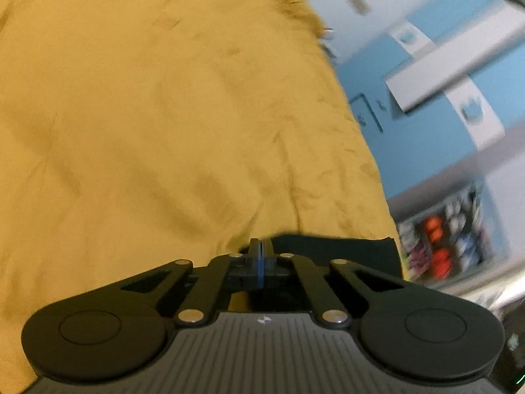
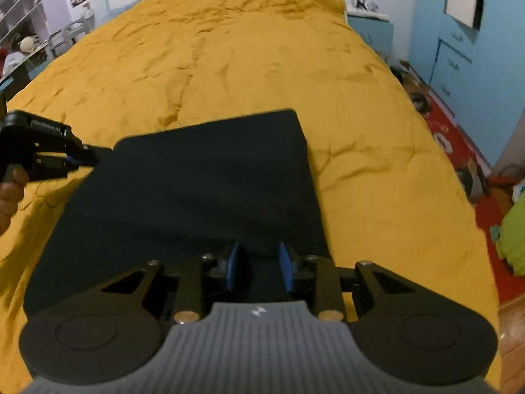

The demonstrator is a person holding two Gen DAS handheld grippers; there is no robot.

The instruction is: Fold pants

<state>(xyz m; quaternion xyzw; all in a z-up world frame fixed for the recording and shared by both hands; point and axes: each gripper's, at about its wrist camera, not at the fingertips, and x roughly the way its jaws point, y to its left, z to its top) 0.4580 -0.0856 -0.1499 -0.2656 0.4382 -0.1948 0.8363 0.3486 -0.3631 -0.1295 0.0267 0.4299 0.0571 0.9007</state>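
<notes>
The black pants [image 2: 197,190] lie folded into a flat rectangle on the yellow bedspread [image 2: 249,52]. My right gripper [image 2: 259,266] is open, its blue pads apart over the near edge of the pants, with the cloth between and under them. My left gripper [image 2: 88,156] comes in from the left in the right wrist view and is shut on the far left corner of the pants. In the left wrist view the left gripper [image 1: 261,259] has its pads pressed together, with black cloth [image 1: 338,252] stretching to the right from them.
The yellow bedspread [image 1: 164,115] fills most of both views. Blue cupboards [image 2: 456,59] and a red patterned rug [image 2: 466,151] lie to the right of the bed. Shelves [image 2: 19,10] stand at the far left. A green object [image 2: 513,236] sits at the right edge.
</notes>
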